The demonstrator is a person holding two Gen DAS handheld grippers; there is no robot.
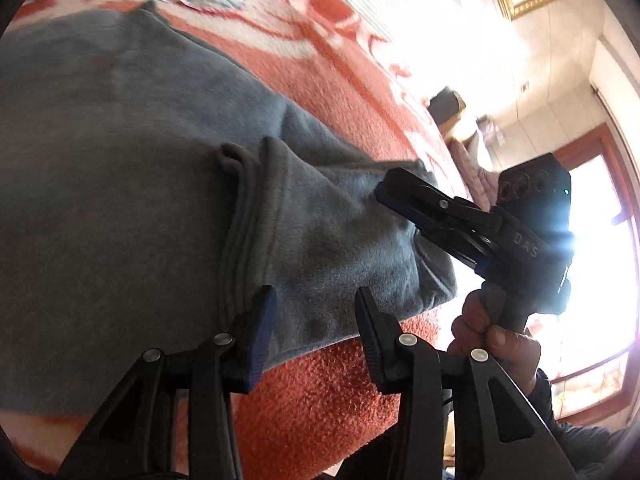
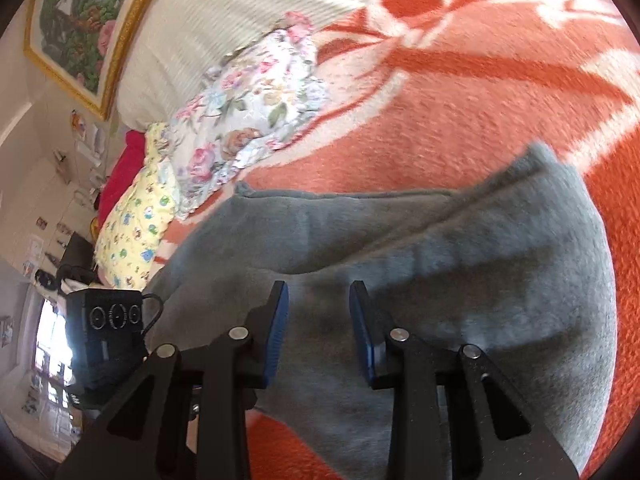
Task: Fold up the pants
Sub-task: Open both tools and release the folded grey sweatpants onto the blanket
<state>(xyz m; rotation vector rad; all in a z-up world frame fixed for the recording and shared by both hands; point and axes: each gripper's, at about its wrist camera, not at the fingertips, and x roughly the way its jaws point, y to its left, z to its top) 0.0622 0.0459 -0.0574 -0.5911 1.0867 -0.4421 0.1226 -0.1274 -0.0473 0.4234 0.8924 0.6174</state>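
Observation:
Grey fleece pants (image 1: 132, 184) lie folded on an orange and white blanket (image 1: 320, 396); their ribbed cuffs (image 1: 248, 216) rest on top of the cloth. My left gripper (image 1: 316, 312) is open and empty just above the pants' near edge. My right gripper (image 1: 384, 192) reaches onto the right end of the pants in the left wrist view. In the right wrist view the pants (image 2: 460, 272) fill the middle, and the right gripper (image 2: 319, 304) is open over them, holding nothing.
Floral bedding (image 2: 248, 112) and a yellow printed pillow (image 2: 136, 220) lie beyond the pants near a white headboard (image 2: 224, 12). A gold-framed picture (image 2: 80, 20) hangs on the wall. The left gripper's camera body (image 2: 108, 336) shows at the left. Bright windows (image 1: 592, 264) sit behind.

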